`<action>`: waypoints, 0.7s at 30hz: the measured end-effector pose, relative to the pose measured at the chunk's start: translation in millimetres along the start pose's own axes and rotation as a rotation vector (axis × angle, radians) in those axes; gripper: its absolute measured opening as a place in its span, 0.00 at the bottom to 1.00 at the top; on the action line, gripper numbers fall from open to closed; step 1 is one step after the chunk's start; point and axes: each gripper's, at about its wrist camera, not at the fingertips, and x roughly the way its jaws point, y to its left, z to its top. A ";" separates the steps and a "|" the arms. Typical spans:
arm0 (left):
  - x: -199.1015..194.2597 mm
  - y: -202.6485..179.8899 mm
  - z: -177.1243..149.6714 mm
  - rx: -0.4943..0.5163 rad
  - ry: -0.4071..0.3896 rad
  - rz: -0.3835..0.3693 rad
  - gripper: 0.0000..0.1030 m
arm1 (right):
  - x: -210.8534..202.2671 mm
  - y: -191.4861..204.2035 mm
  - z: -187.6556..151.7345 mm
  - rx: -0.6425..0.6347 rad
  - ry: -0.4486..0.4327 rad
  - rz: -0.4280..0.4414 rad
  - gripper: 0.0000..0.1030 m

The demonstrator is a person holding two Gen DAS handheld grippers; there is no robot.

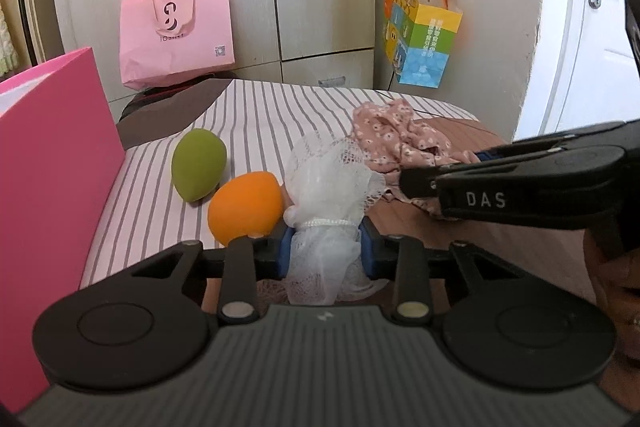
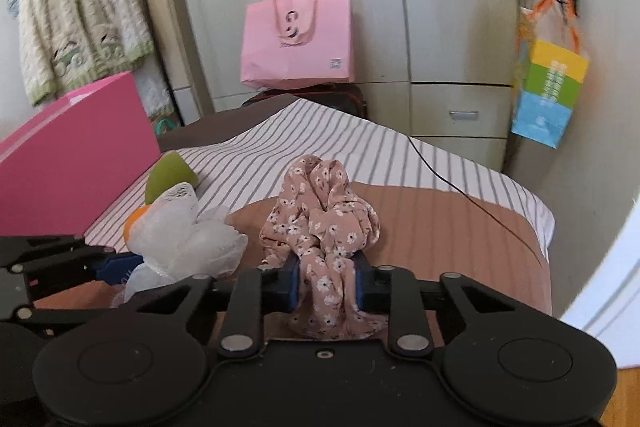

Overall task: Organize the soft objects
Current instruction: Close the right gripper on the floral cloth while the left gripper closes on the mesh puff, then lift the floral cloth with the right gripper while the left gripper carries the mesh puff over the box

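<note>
Clamped between the blue pads of the left tool [image 1: 326, 247], a white mesh scrunchie [image 1: 332, 183] bulges over the bed [image 1: 256, 115], just beside an orange sponge [image 1: 245, 205] and a green sponge [image 1: 199, 165]. Close by, the right tool [image 2: 326, 283] is squeezed on a pink floral scrunchie [image 2: 320, 219]. Both grips catch only loose fabric, so I judge either piece could slide out if pulled fast, and the mesh may drag the orange sponge along; a pink box [image 1: 48, 163] stands at the bed's left
</note>
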 end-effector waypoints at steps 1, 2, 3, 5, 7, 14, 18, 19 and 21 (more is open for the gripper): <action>-1.7 0.9 -0.5 -0.006 -0.003 -0.002 0.30 | -2.6 -0.1 -1.0 0.020 -0.001 -0.005 0.23; -3.8 1.7 -1.0 -0.012 -0.008 -0.007 0.30 | -5.4 -0.2 -2.3 0.039 -0.006 -0.009 0.23; -6.1 2.5 -1.3 -0.017 -0.011 -0.014 0.29 | -8.2 -0.2 -4.1 0.056 -0.011 -0.017 0.23; -12.2 3.6 -2.6 -0.029 -0.029 -0.028 0.29 | -12.7 0.5 -7.9 0.079 -0.012 -0.030 0.23; -18.8 3.7 -3.7 -0.032 -0.046 -0.036 0.29 | -19.5 0.2 -12.5 0.115 -0.015 -0.029 0.23; -36.3 6.9 -8.6 -0.072 -0.056 -0.108 0.29 | -43.4 19.4 -29.8 0.095 -0.038 -0.096 0.24; -45.8 10.8 -11.8 -0.101 -0.051 -0.143 0.29 | -53.0 27.5 -36.1 0.084 -0.041 -0.107 0.24; -48.5 12.0 -12.3 -0.109 -0.050 -0.150 0.29 | -54.9 28.6 -36.9 0.081 -0.043 -0.110 0.24; -55.4 14.0 -13.8 -0.117 -0.054 -0.160 0.29 | -59.8 31.2 -38.2 0.077 -0.049 -0.118 0.24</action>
